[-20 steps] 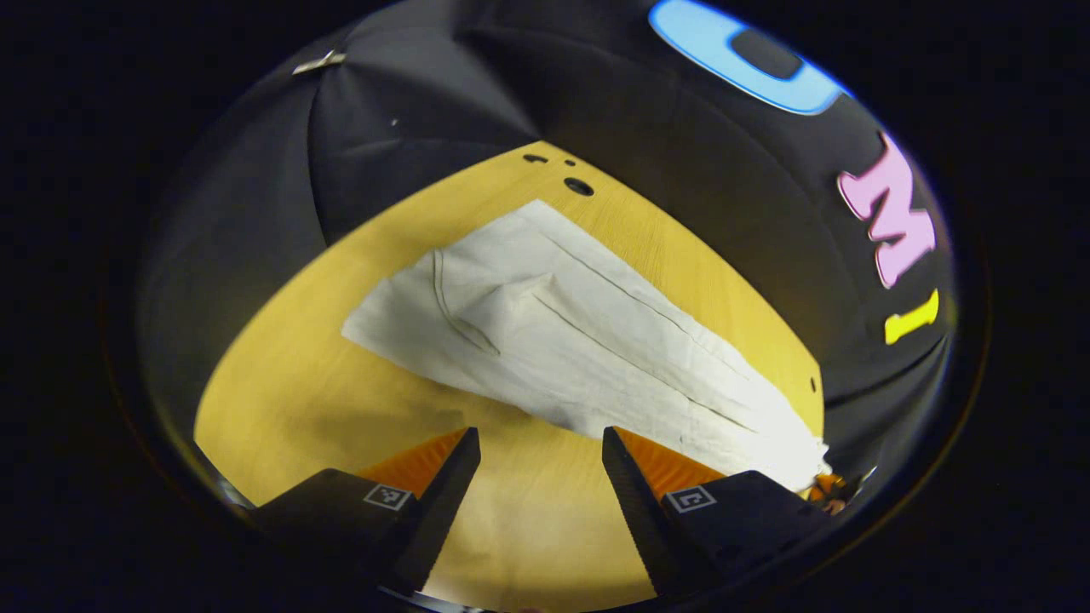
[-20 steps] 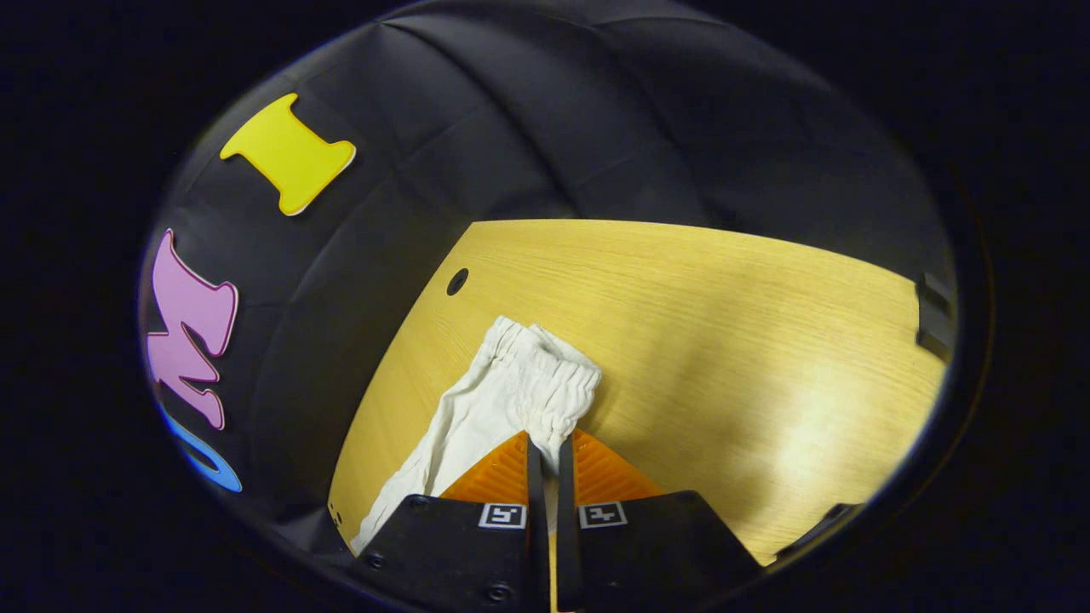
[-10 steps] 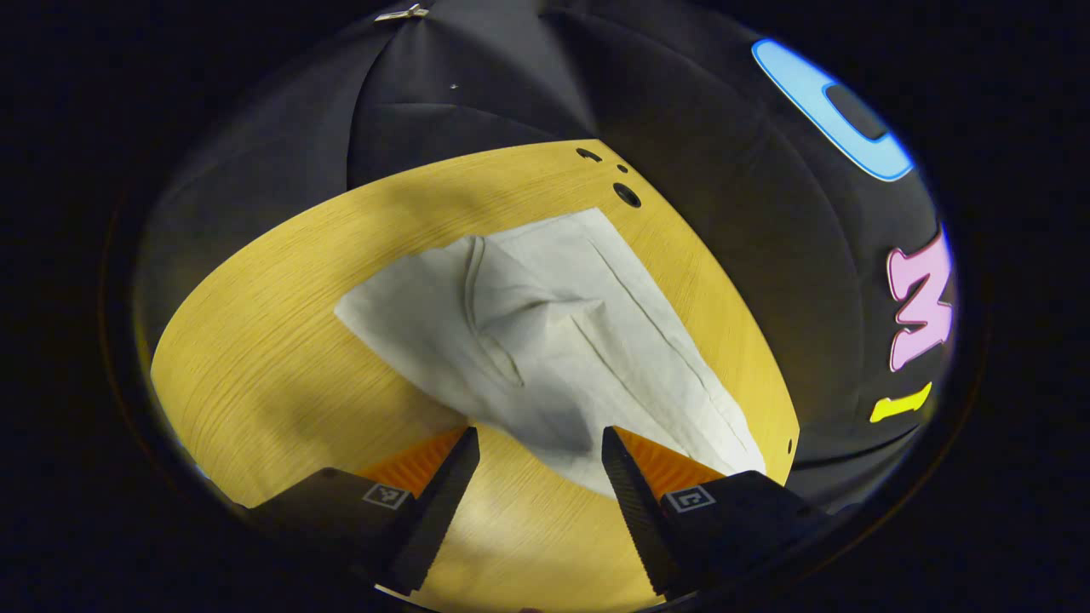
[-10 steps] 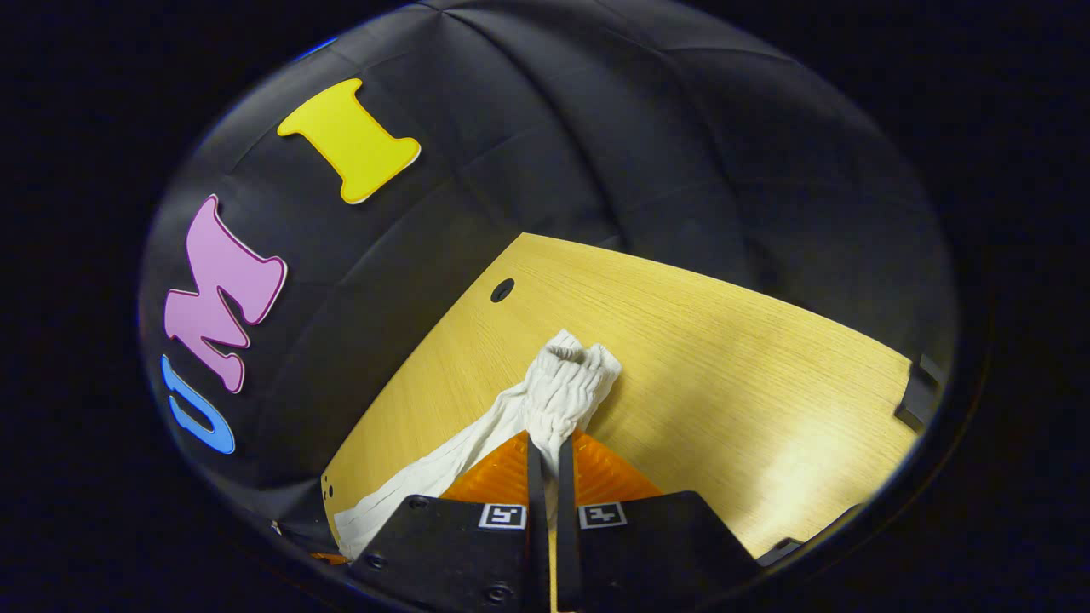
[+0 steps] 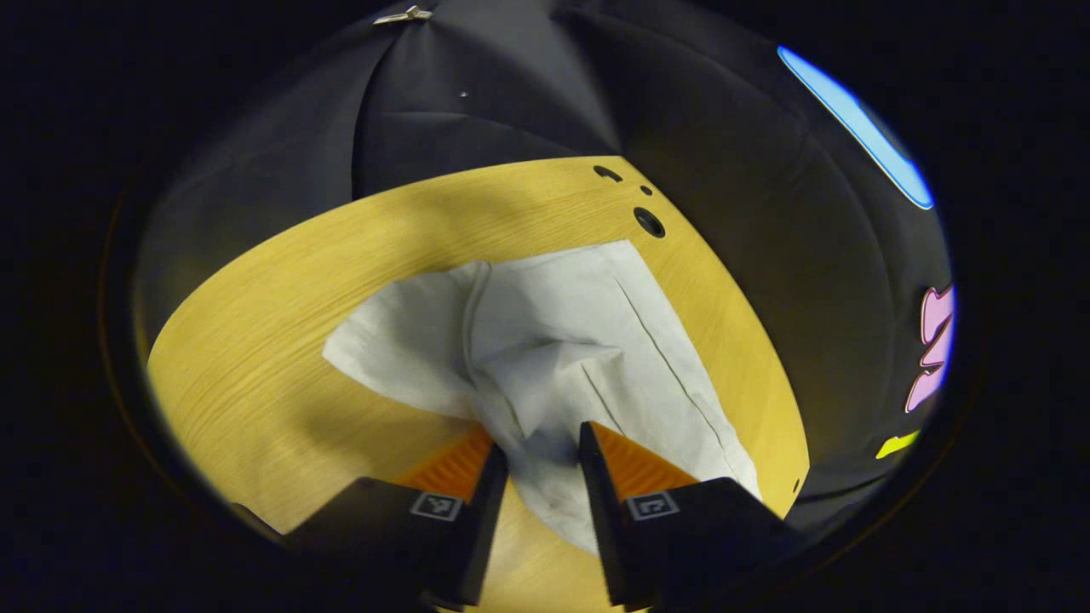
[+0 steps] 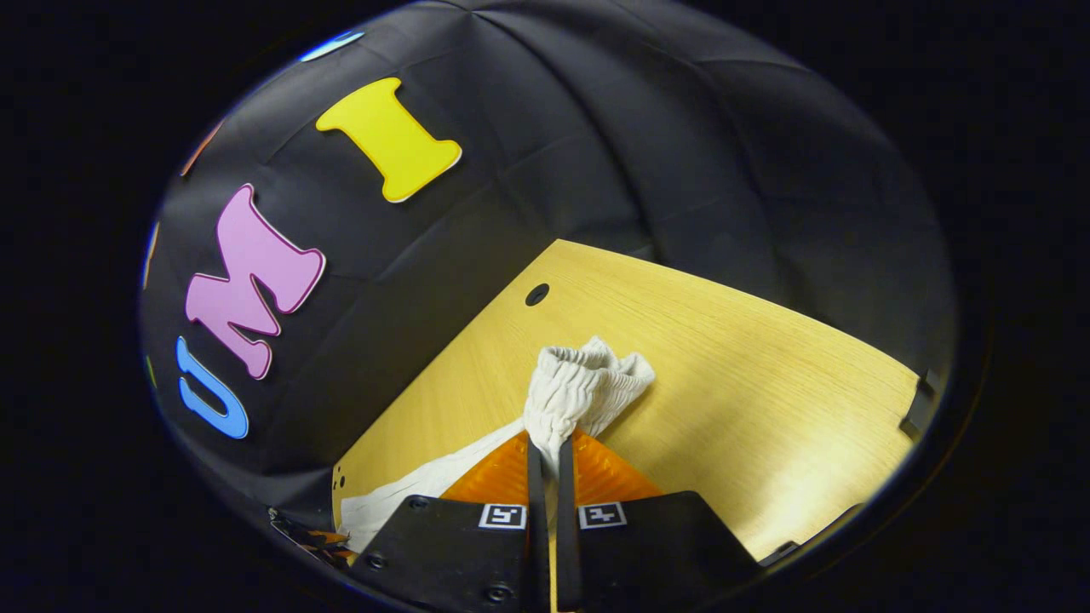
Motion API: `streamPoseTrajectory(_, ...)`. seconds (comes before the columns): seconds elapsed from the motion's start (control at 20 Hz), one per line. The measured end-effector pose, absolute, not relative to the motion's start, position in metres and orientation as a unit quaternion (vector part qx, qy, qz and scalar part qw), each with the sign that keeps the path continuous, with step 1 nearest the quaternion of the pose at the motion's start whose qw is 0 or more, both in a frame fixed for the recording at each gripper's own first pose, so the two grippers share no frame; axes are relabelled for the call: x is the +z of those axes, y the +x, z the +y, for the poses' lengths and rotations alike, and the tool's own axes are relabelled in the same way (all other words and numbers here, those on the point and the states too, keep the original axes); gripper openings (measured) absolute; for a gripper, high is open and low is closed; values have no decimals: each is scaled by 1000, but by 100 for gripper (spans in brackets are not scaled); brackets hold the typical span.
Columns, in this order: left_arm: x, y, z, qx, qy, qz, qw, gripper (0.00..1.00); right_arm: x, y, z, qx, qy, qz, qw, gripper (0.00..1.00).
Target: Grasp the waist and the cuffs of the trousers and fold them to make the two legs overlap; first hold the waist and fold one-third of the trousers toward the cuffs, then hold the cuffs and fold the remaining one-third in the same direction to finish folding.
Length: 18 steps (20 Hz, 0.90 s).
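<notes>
We note the right tongs (image 6: 545, 455) clamped on the gathered waist (image 6: 583, 387). The left tongs (image 5: 541, 464) sit part open astride the trousers (image 5: 553, 340), whose long axis runs across the surface (image 5: 255, 375) away from them; grip unconfirmed.

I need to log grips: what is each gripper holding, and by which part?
Right gripper clamps the trousers at the gathered elastic end. Left gripper straddles cloth, not closed.
</notes>
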State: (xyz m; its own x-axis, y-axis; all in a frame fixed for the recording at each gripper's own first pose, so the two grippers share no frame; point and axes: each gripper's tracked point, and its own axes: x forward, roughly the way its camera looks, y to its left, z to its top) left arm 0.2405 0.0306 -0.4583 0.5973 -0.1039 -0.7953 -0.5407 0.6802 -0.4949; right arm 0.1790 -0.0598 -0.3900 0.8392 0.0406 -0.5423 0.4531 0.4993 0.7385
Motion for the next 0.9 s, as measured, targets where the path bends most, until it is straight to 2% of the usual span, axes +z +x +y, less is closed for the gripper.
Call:
streamPoseTrajectory(0.15, -456, 243, 27, 122, -437, 398, 797, 17, -375, 178, -49, -116, 487, 245, 830, 7)
streamPoseTrajectory(0.25, -456, 235, 27, 127, -479, 386, 778, 8, -363, 181, -45, -112, 485, 235, 835, 7)
streamPoseTrajectory(0.5, -456, 192, 21, 124, -471, 391, 781, 6, -324, 196, -29, -82, 478, 206, 850, 7)
streamPoseTrajectory(0.9, -455, 131, 4, 115, -484, 393, 773, 7, -265, 222, 67, 34, 427, 190, 883, 7)
